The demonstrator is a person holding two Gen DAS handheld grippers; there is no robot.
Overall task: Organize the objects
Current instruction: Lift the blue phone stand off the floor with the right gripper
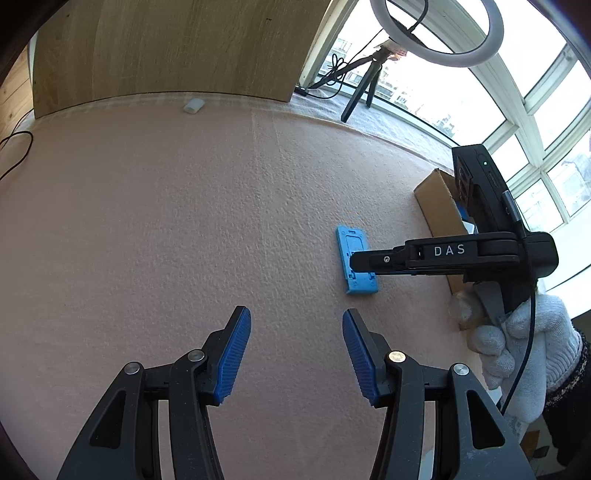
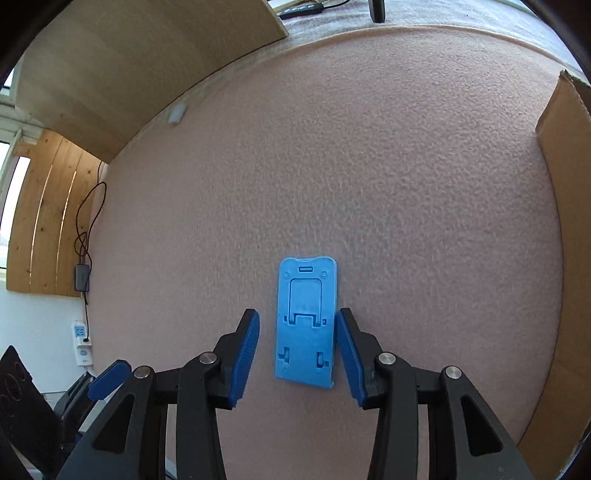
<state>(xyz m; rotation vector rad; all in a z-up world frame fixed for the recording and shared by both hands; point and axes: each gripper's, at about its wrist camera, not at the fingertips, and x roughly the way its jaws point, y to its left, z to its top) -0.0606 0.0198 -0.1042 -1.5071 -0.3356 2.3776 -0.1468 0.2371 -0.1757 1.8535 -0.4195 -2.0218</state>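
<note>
A flat blue plastic phone stand (image 2: 306,321) lies on the pink felt table top (image 2: 332,166). My right gripper (image 2: 297,350) is open, its jaws straddling the stand's near half; the right pad (image 2: 347,354) is close against the stand's edge and the left pad stands a little off. In the left wrist view the stand (image 1: 354,260) lies ahead to the right with the right gripper (image 1: 354,260) reaching over it. My left gripper (image 1: 297,354) is open and empty, hovering above bare felt short of the stand.
A cardboard box (image 2: 565,192) stands along the right side of the table; it also shows in the left wrist view (image 1: 439,210). A small white piece (image 1: 193,106) lies by the wooden back board (image 1: 166,48). A ring light on a tripod (image 1: 436,33) stands at the window.
</note>
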